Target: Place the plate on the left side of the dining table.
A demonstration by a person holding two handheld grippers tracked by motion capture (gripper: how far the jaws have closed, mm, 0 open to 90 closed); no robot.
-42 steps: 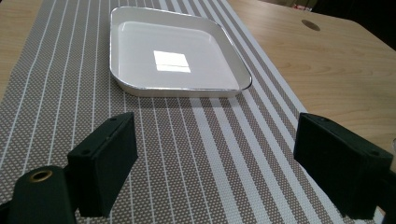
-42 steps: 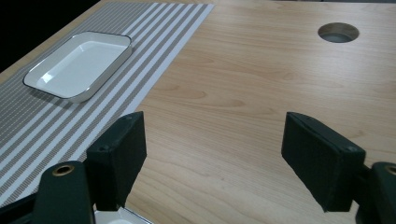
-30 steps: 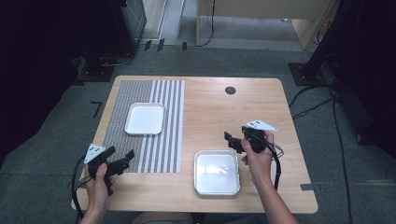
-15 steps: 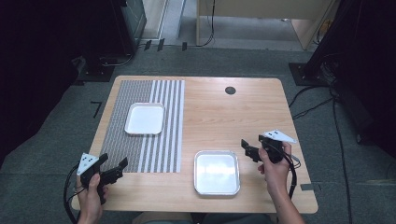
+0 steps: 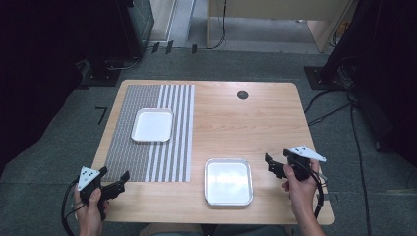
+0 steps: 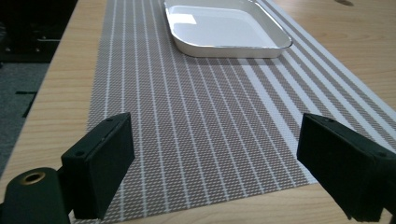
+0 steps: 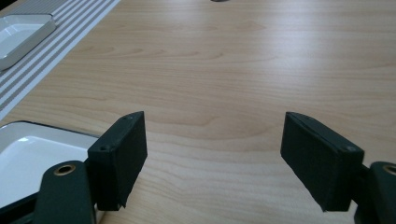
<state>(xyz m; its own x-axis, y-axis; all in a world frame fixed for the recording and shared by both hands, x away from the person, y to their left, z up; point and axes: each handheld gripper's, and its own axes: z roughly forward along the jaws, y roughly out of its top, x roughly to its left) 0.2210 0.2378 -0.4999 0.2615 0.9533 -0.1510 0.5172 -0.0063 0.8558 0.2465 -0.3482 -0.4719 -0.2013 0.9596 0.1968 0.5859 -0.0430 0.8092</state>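
**Both grippers empty, a tray within reach of each**

The right gripper [image 5: 274, 165] hangs with its jaws spread wide and nothing between them, just right of the near tray [image 5: 228, 181]; in the right gripper view that tray's rim [image 7: 28, 140] sits at the lower left, so it lies to this gripper's left, close by. The left gripper [image 5: 118, 183], jaws likewise spread and empty, hovers over the table's near left edge; the far tray [image 6: 226, 28] lies straight ahead of it on the striped mat [image 6: 201, 130], well apart. Both trays look squarish, with no clear long axis. The right hand is nearer its tray. The wooden table [image 5: 246, 123] stands on grey carpet [image 5: 64, 142], with cables trailing at the right
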